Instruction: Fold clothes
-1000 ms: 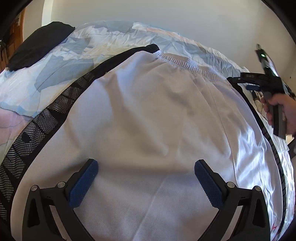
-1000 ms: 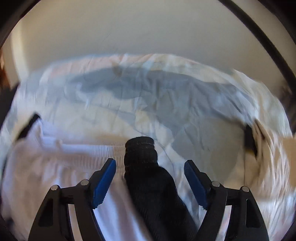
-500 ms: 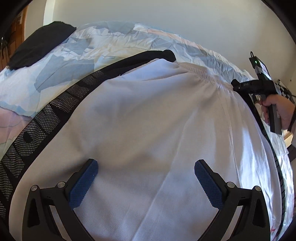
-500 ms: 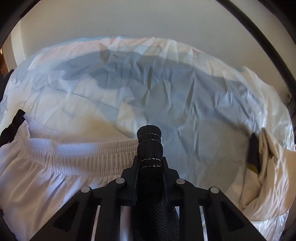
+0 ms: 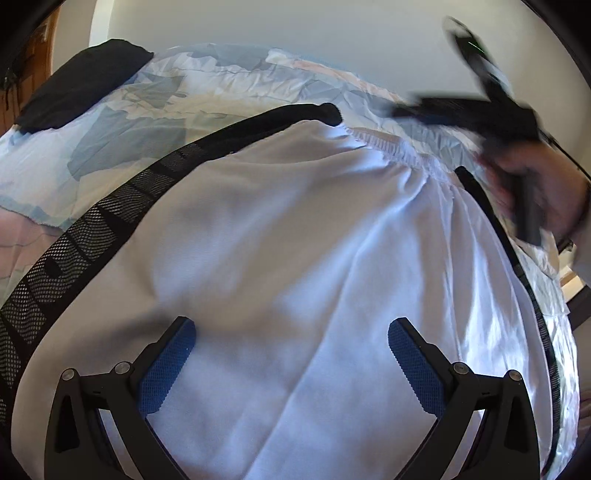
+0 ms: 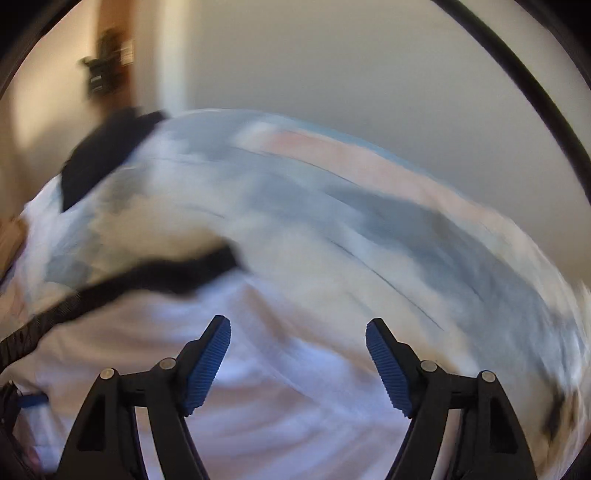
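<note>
White shorts [image 5: 280,236] with black mesh side stripes [image 5: 110,210] lie spread flat on a bed, the elastic waistband [image 5: 399,151] at the far side. My left gripper [image 5: 291,350] hovers open over the near part of the white cloth, nothing between its blue pads. In the left wrist view a hand holds my right gripper [image 5: 410,110], blurred, above the far right corner of the waistband. In the blurred right wrist view my right gripper [image 6: 298,332] has its jaws opening over the white cloth [image 6: 258,369], with nothing between them; the black stripe end [image 6: 177,273] lies to its left.
The bed carries a crumpled sheet [image 5: 177,99] patterned blue, white and pink. A black garment [image 5: 81,85] lies at its far left corner. A pale wall [image 5: 295,33] stands behind the bed, with a wooden door edge at the far left.
The right gripper, shut on the black waistband end half a second ago, has let it go, opened, and swung up and left. The shorts' right corner lies flat. The left gripper stayed put.
</note>
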A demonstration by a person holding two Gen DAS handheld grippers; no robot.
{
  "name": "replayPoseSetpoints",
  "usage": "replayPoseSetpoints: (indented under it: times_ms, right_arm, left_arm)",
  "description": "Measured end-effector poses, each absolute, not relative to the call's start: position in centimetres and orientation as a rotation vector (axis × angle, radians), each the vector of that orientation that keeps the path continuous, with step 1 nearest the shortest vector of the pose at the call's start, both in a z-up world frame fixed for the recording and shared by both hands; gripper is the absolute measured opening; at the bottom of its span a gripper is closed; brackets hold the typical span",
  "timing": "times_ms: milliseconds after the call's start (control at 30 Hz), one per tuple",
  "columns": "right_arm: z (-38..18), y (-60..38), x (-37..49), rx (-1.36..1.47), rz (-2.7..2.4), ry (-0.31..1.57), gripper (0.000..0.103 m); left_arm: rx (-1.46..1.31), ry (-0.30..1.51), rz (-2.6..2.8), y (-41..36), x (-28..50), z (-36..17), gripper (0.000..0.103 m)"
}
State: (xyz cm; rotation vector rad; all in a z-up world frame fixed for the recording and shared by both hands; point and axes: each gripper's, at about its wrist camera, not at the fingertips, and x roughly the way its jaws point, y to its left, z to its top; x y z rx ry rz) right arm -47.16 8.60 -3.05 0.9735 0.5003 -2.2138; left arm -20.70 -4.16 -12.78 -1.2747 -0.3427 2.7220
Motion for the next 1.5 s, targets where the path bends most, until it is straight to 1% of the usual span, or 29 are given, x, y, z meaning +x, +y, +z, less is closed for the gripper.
replayPoseSetpoints:
  times_ms: [133, 167, 233, 300, 333, 367, 400, 500, 533, 600, 733, 800, 833, 900, 933, 967, 1000, 1067, 1100, 1167, 1233, 1333, 1367, 1500]
  right_arm:
    - [-5.3, 3.5, -50.1, 1.047, -2.127, 0.488, 0.079]
    - [-5.9, 2.6, -50.9, 1.071, -2.107, 0.487, 0.073]
    - [-7.1, 1.1, -52.1, 1.109, -2.070, 0.478, 0.070]
    - [-7.6, 0.3, -52.2, 1.123, -2.041, 0.480, 0.056]
    - [-8.0, -0.4, -52.3, 1.133, -2.025, 0.502, 0.055]
    - [-8.4, -1.0, -52.5, 1.143, -2.008, 0.523, 0.045]
    - [-8.6, -1.4, -52.4, 1.141, -2.000, 0.538, 0.043]
    - [-8.1, -1.8, -53.0, 1.121, -2.047, 0.513, 0.030]
    - [-7.9, -2.0, -53.3, 1.123, -2.064, 0.500, 0.020]
    - [-7.8, -2.4, -54.1, 1.132, -2.093, 0.482, 0.020]
    - [-8.3, -3.3, -54.2, 1.118, -2.101, 0.569, 0.019]
    - [-8.1, -2.9, -54.3, 1.107, -2.124, 0.538, 0.019]
    - [-8.0, -2.7, -54.4, 1.101, -2.136, 0.520, 0.021]
    - [-7.1, -1.6, -54.4, 1.080, -2.171, 0.470, 0.039]
    - [-6.2, -0.6, -54.2, 1.048, -2.208, 0.456, 0.056]
    - [-5.1, 0.9, -53.6, 1.016, -2.217, 0.457, 0.062]
    - [-4.0, 2.6, -53.0, 0.988, -2.210, 0.463, 0.063]
    - [-1.9, 6.0, -51.7, 0.931, -2.196, 0.475, 0.073]
    - [-1.5, 7.6, -51.1, 0.939, -2.192, 0.513, 0.073]
    - [-1.8, 11.9, -50.1, 0.983, -2.239, 0.644, 0.074]
    - [-2.7, 16.5, -50.3, 1.065, -2.296, 0.704, 0.074]
    - [-5.0, 22.7, -51.6, 1.214, -2.363, 0.642, 0.073]
    - [-5.8, 23.7, -52.2, 1.251, -2.372, 0.610, 0.070]
    - [-8.5, 25.4, -54.3, 1.338, -2.390, 0.515, 0.069]
  left_arm:
    - [-1.295, -0.387, 2.694, -4.3, -21.0, -12.6, 0.102]
    - [-1.300, -0.400, 2.686, -4.4, -21.1, -12.6, 0.102]
    - [-1.309, -0.435, 2.670, -4.6, -21.1, -12.5, 0.102]
    - [-1.312, -0.477, 2.654, -4.8, -21.3, -12.4, 0.102]
    - [-1.315, -0.487, 2.647, -4.8, -21.4, -12.4, 0.102]
    - [-1.317, -0.496, 2.641, -4.8, -21.5, -12.4, 0.102]
    - [-1.317, -0.501, 2.639, -4.8, -21.4, -12.4, 0.102]
    - [-1.317, -0.536, 2.631, -4.9, -21.6, -12.2, 0.102]
    - [-1.313, -0.548, 2.630, -4.9, -21.6, -12.2, 0.102]
    - [-1.310, -0.553, 2.635, -4.9, -21.6, -12.1, 0.102]
    - [-1.318, -0.532, 2.642, -4.5, -21.7, -12.1, 0.102]
    - [-1.313, -0.525, 2.647, -4.2, -21.6, -12.0, 0.102]
    - [-1.309, -0.524, 2.650, -4.2, -21.5, -11.9, 0.102]
    - [-1.303, -0.525, 2.655, -4.3, -21.6, -11.9, 0.102]
    - [-1.301, -0.526, 2.657, -4.4, -21.7, -11.9, 0.102]
    - [-1.301, -0.531, 2.657, -4.6, -21.6, -11.9, 0.102]
    - [-1.302, -0.533, 2.656, -4.7, -21.5, -11.9, 0.102]
    - [-1.306, -0.528, 2.660, -4.7, -21.5, -11.9, 0.102]
    - [-1.306, -0.523, 2.664, -4.6, -21.5, -11.9, 0.102]
    - [-1.304, -0.511, 2.672, -4.4, -21.4, -11.9, 0.102]
    - [-1.303, -0.497, 2.680, -4.5, -21.3, -11.9, 0.102]
    - [-1.297, -0.487, 2.693, -4.5, -21.0, -11.8, 0.102]
    - [-1.290, -0.485, 2.697, -4.3, -21.4, -11.8, 0.102]
    - [-1.265, -0.433, 2.692, -3.9, -21.2, -11.7, 0.102]
